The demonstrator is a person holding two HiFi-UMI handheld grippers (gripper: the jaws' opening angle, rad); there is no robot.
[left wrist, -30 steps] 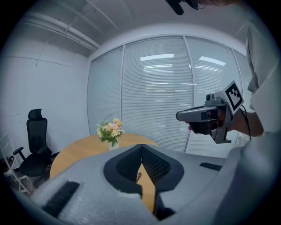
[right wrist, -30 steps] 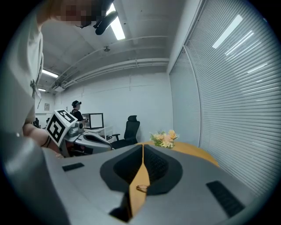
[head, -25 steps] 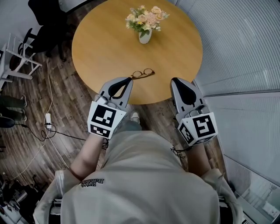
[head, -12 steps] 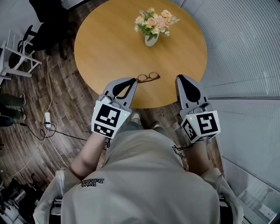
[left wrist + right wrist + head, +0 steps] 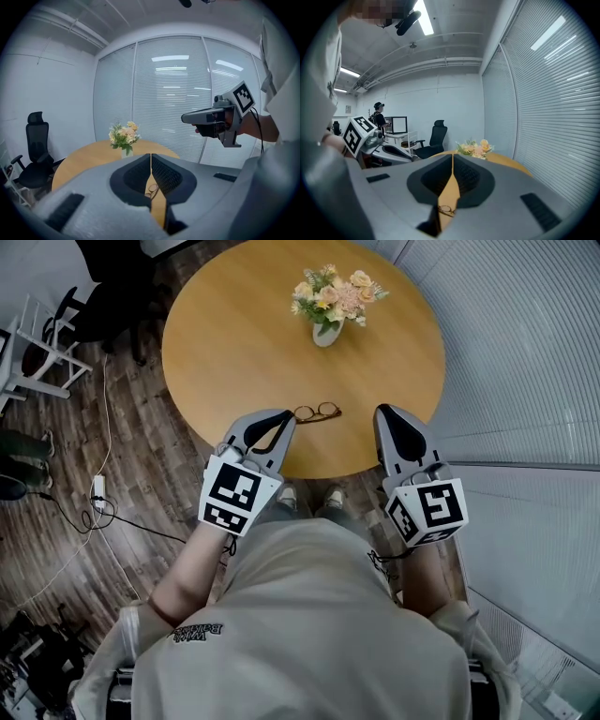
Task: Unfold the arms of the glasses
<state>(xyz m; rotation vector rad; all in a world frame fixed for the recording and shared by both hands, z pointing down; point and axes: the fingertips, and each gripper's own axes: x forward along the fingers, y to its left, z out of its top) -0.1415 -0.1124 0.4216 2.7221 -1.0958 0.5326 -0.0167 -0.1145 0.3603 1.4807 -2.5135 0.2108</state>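
glasses (image 5: 317,412): flat on the round desk (image 5: 244,343), close to its near edge, between the two grippers and nearer the left one; too small to tell how the arms sit
left gripper (image 5: 284,415): jaws closed tip to tip, nothing between them; tip over the desk edge, just beside the glasses' left lens, contact not clear
right gripper (image 5: 386,412): jaws closed, empty; tip at the desk edge, right of the glasses and apart from them
vase of flowers (image 5: 330,306): upright on the far half of the desk, well apart from the glasses
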